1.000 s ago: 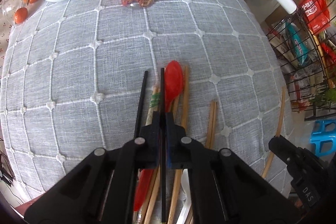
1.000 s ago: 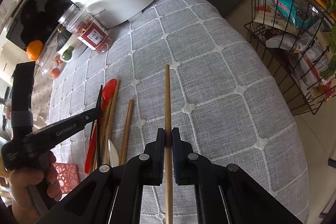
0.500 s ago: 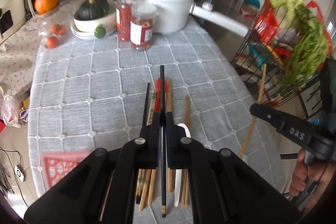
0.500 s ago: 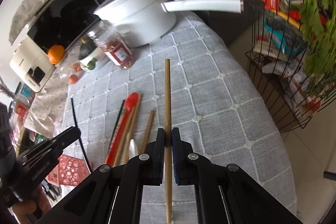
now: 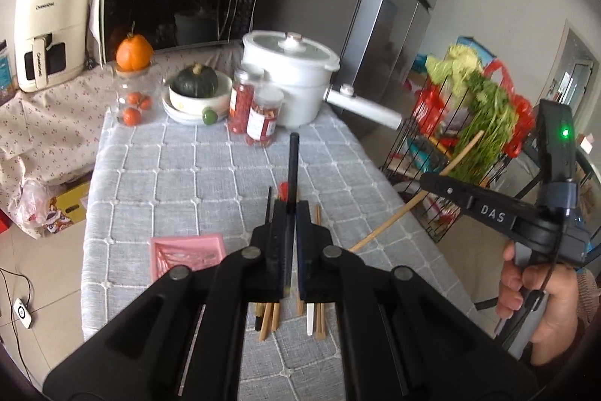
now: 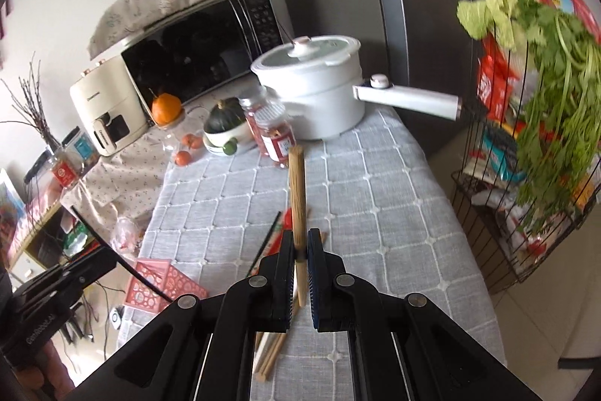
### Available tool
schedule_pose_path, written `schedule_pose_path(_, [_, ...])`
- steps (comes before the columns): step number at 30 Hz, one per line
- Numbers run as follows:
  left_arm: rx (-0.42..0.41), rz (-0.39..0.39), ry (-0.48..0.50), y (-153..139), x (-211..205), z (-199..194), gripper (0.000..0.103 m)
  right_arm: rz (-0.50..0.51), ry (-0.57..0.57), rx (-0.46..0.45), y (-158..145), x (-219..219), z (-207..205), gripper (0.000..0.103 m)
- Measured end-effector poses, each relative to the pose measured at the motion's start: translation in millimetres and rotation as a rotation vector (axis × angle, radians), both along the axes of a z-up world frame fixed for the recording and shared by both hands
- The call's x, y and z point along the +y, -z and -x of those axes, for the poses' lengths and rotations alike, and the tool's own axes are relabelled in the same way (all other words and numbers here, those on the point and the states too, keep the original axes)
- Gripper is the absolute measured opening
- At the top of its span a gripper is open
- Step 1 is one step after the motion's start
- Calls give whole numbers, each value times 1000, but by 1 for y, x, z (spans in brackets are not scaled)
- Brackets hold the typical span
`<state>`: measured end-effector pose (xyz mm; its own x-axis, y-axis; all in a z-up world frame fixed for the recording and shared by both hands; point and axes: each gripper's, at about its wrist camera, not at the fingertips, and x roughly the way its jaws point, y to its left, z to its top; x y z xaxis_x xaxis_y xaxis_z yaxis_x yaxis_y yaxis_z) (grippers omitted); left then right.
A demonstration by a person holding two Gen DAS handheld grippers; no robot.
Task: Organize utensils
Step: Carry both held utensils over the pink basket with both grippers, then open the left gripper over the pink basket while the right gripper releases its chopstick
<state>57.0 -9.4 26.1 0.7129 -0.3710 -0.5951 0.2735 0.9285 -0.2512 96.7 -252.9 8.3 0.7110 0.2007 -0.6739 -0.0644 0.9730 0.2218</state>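
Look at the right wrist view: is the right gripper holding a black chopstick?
No. The right gripper is shut on a wooden chopstick; the black chopstick is in the left gripper.

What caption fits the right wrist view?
Right gripper shut on a wooden chopstick above the grey tablecloth.

A table (image 5: 157, 175) covered with a grey quilted cloth carries a loose bundle of wooden chopsticks (image 6: 272, 352) with a red spoon (image 6: 286, 218) and a black chopstick (image 6: 267, 239) near its front, and a pink basket (image 5: 186, 252) just beside them. At the far end stand a white pot (image 5: 289, 77) with a long handle, two jars (image 5: 259, 113), a bowl (image 5: 199, 94) holding a dark green squash, and a clear jar (image 5: 133, 96) of small orange fruit.
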Motion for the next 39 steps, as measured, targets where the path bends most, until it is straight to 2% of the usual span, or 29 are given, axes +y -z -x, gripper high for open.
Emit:
schedule_pose_path(7, [-136,83,-48,-38,28,8,5,-16,-38,-91,-34,21,5,7])
schedule_pose_path(12, [-183,118,-106,-51,50,10,5,-51,-72,-143,-56,42,8,7])
schedule_pose_path(17, [-223,96,-156,-57,65,17,5,-74,-140,-188,-72,71,15,7])
schedule_pose_path(22, [-241,43,-201,-54,73,15,5,-95,-211,-188,-73,98,17,7])
schedule_pose_path(25, [-215,9,-201,-46,73,8,5,-102,-248,-170,-67,113,14,7])
schedule_pose_path(32, [-58,-51,-166,-13,68,-14,5,-91,-314,-51,-32,141,-1,7])
schedule_pose_path(39, [76,-31,-165,13,71,-30,5,-71,-330,57,6,157,-19,7])
